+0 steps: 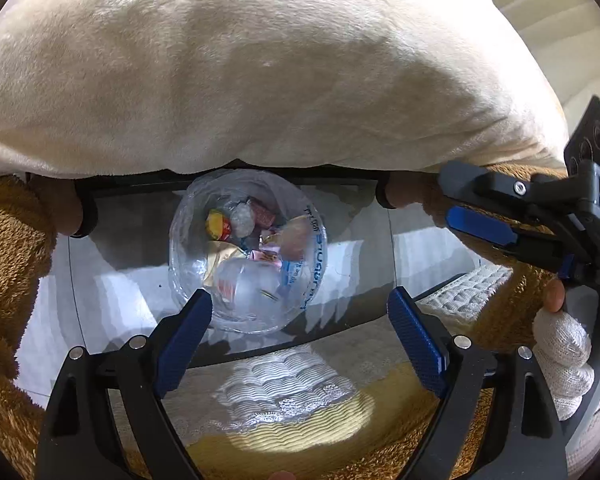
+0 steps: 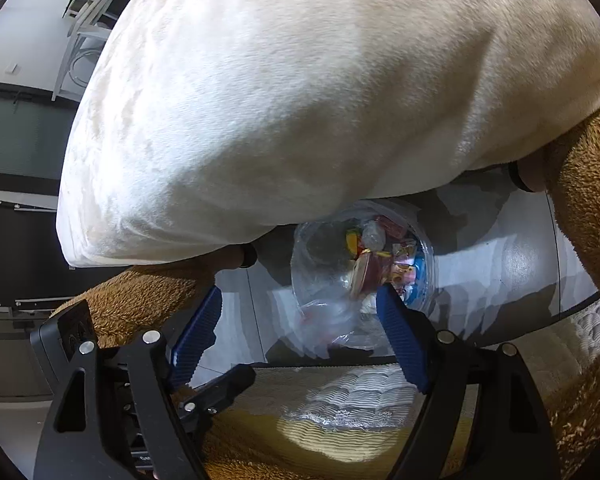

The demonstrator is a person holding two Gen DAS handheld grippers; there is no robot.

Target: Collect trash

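Observation:
A clear plastic bag [image 1: 248, 252] holding colourful wrappers and other trash stands open on the pale floor, below the cream cushion. It also shows in the right wrist view [image 2: 360, 276]. My left gripper [image 1: 300, 312] is open and empty, its blue-padded fingers hovering above the bag's near rim. My right gripper [image 2: 300, 316] is open and empty, just above and beside the bag; it appears at the right edge of the left wrist view [image 1: 460, 200], fingers apart.
A large cream cushion [image 1: 260, 64] fills the upper view. Brown plush fabric [image 1: 8, 248] lies on both sides. A white lace cloth [image 1: 284, 392] and yellow mat lie near me. A gloved hand [image 1: 564, 352] holds the right gripper.

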